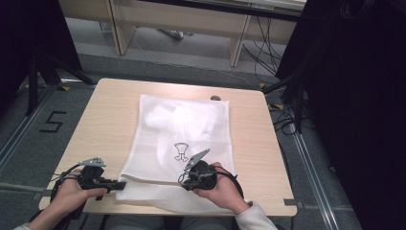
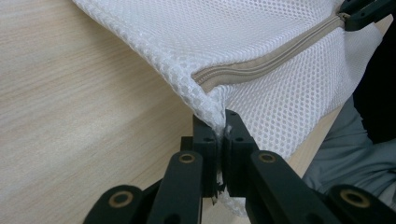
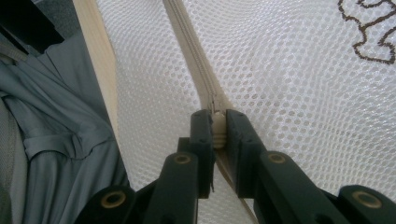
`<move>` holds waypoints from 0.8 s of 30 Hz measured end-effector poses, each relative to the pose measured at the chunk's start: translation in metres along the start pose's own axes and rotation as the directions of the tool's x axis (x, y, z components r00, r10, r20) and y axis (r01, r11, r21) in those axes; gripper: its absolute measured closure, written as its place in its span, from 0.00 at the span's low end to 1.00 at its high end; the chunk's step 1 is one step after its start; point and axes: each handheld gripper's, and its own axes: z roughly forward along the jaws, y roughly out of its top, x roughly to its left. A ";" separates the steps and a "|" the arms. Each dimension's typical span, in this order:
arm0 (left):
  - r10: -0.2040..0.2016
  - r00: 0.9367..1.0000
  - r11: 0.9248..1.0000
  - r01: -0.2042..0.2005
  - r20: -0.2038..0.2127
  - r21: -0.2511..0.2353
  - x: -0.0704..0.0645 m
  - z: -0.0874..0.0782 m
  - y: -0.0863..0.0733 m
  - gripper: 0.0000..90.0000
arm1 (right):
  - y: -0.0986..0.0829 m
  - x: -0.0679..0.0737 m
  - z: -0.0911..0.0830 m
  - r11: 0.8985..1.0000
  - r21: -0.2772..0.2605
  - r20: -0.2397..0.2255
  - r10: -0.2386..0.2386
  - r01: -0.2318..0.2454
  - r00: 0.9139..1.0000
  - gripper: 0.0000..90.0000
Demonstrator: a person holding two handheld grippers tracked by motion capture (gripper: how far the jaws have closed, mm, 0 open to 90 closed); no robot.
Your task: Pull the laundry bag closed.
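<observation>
A white mesh laundry bag [image 1: 182, 129] with pale clothes inside lies flat on the wooden table [image 1: 105, 120]; a small brown emblem [image 1: 181, 151] marks its front. A beige zipper [image 2: 266, 60] runs along its near end. My left gripper [image 1: 119, 184] is shut on the bag's near left corner [image 2: 210, 109], pinching the mesh. My right gripper [image 1: 184, 179] is shut on the beige zipper pull [image 3: 218, 128], partway along the zipper [image 3: 191, 51]. In the left gripper view, the right gripper's tip [image 2: 364, 11] shows far along the zipper.
The bag's near end hangs slightly over the table's front edge [image 1: 268, 208], above the person's grey trousers [image 3: 60, 140]. A small dark object [image 1: 215, 98] sits at the table's far edge. Cables [image 1: 268, 52] and a tripod [image 1: 43, 72] stand on the floor beyond.
</observation>
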 end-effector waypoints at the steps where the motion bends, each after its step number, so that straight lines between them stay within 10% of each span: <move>1: 0.001 1.000 1.000 -0.001 -0.002 0.001 0.000 0.000 0.000 0.95 | 0.000 0.000 0.000 1.000 -0.002 -0.001 0.000 0.000 1.000 0.91; 24: 0.001 1.000 1.000 -0.001 0.000 0.000 0.000 0.000 0.000 0.95 | -0.006 -0.002 -0.004 1.000 -0.002 0.008 -0.005 0.005 1.000 0.91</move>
